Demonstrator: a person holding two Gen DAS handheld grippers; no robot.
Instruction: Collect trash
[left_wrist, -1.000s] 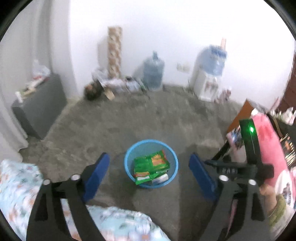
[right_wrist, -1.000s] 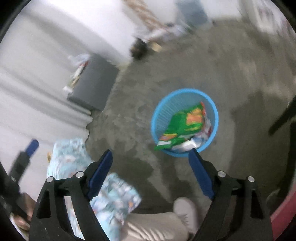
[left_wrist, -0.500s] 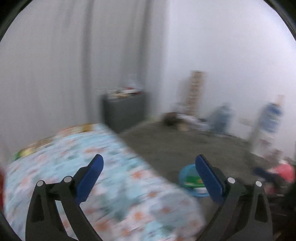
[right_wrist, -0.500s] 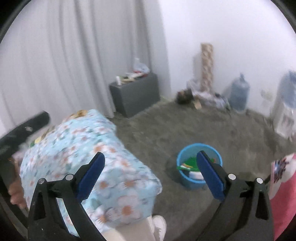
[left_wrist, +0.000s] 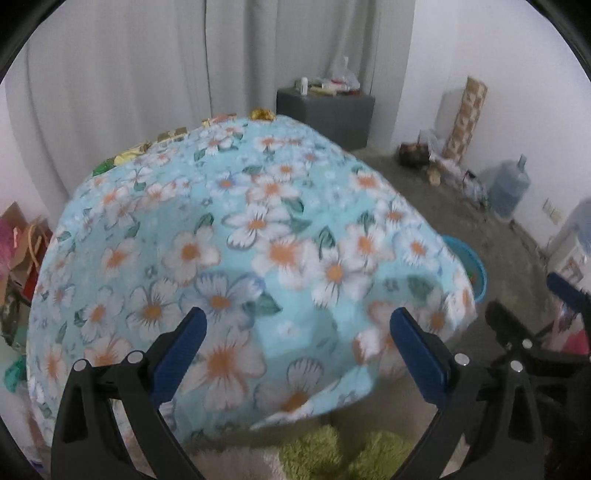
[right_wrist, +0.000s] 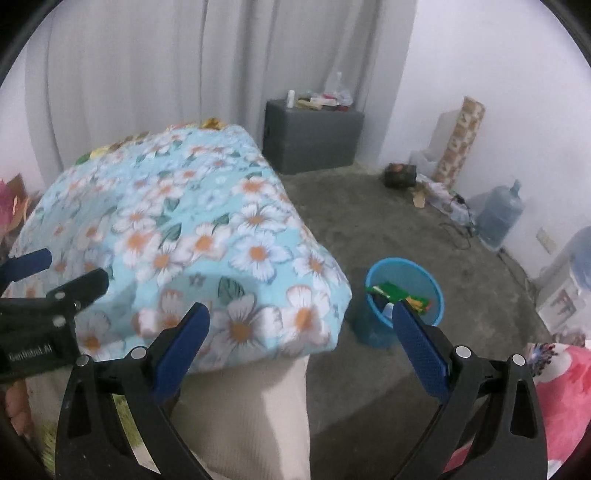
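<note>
A blue trash basket (right_wrist: 404, 301) stands on the grey floor to the right of a bed covered in a light-blue floral sheet (right_wrist: 177, 236). It holds green wrappers (right_wrist: 391, 290) and other trash. In the left wrist view only its rim (left_wrist: 474, 273) shows behind the bed corner. Several wrappers (left_wrist: 127, 155) lie along the bed's far edge by the curtain. My left gripper (left_wrist: 295, 343) is open and empty over the bed. My right gripper (right_wrist: 299, 336) is open and empty, above the bed corner and left of the basket.
A grey cabinet (right_wrist: 312, 136) with clutter on top stands by the curtain. A water jug (right_wrist: 498, 216), a patterned roll (right_wrist: 458, 144) and floor clutter line the far wall. A pink cushion (right_wrist: 561, 391) lies at right. Paper bags (left_wrist: 22, 240) sit at left.
Both grippers swung left and up from over the basket to face the bed. The basket moved from the centre of the views to the right. Both stay open.
</note>
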